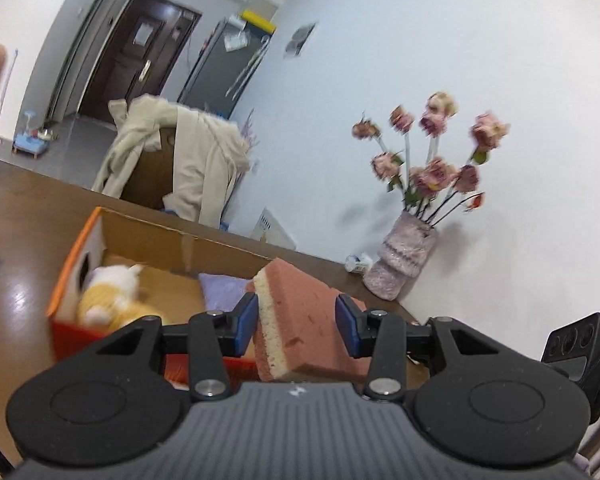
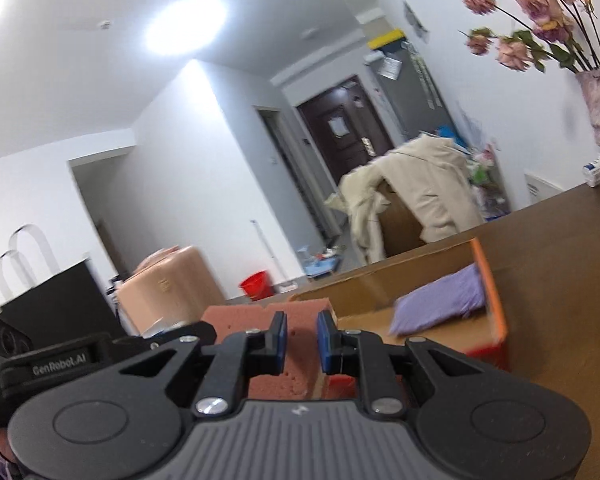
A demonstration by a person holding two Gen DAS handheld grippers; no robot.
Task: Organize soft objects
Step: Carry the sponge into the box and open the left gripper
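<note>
In the left wrist view my left gripper (image 1: pixel 296 324) is shut on a pink sponge (image 1: pixel 296 280) with a yellow underside, held tilted above the near end of an orange-edged cardboard box (image 1: pixel 76 256). A yellow and white plush toy (image 1: pixel 112 296) and a purple cloth (image 1: pixel 224 290) lie in the box. In the right wrist view my right gripper (image 2: pixel 302 340) pinches a pink sponge (image 2: pixel 240 316) tightly between its blue pads, in front of the box (image 2: pixel 488 280) holding the purple cloth (image 2: pixel 440 304). I cannot tell whether both views show the same sponge.
The box stands on a brown wooden table (image 1: pixel 28 216). A vase of pink flowers (image 1: pixel 404 264) and a small white packet (image 1: pixel 356 262) stand by the wall. Beyond the table is a chair draped with a beige coat (image 1: pixel 188 160). The other gripper's housing (image 1: pixel 584 344) is close on the right.
</note>
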